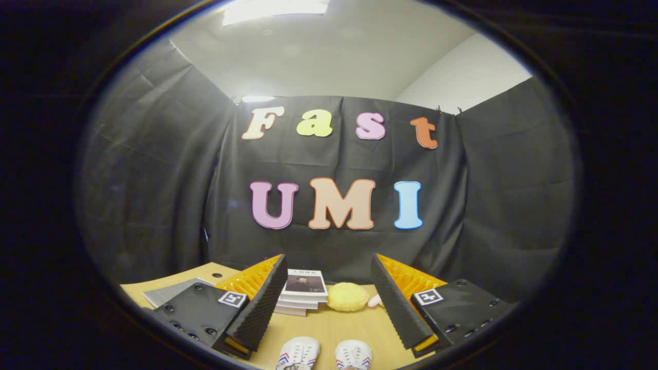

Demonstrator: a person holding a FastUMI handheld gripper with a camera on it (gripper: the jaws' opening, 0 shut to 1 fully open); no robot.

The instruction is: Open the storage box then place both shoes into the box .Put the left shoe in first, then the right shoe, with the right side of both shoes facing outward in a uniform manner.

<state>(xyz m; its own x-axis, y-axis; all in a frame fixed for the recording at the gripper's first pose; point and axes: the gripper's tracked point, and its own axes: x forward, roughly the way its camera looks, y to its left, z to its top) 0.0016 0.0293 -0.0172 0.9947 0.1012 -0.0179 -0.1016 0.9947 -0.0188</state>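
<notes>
Task status: I judge the task to be at its start. Both shoes rest on the desk side by side, toes pointing away from me: one shoe lies nearer my left finger and the other shoe nearer my right finger. Neither is lifted or held. I cannot see the storage box from this position, so I cannot tell whether it is open. Opening the box and placing both shoes, left shoe first, appear still to be done.

Gripper status: my gripper is wide open and holds nothing. Its fingers touch no object. The two shoes lie below the gap between them, close to me.

Beyond the fingers, a stack of books sits near the desk's far edge, with a yellow round object just beside it.
</notes>
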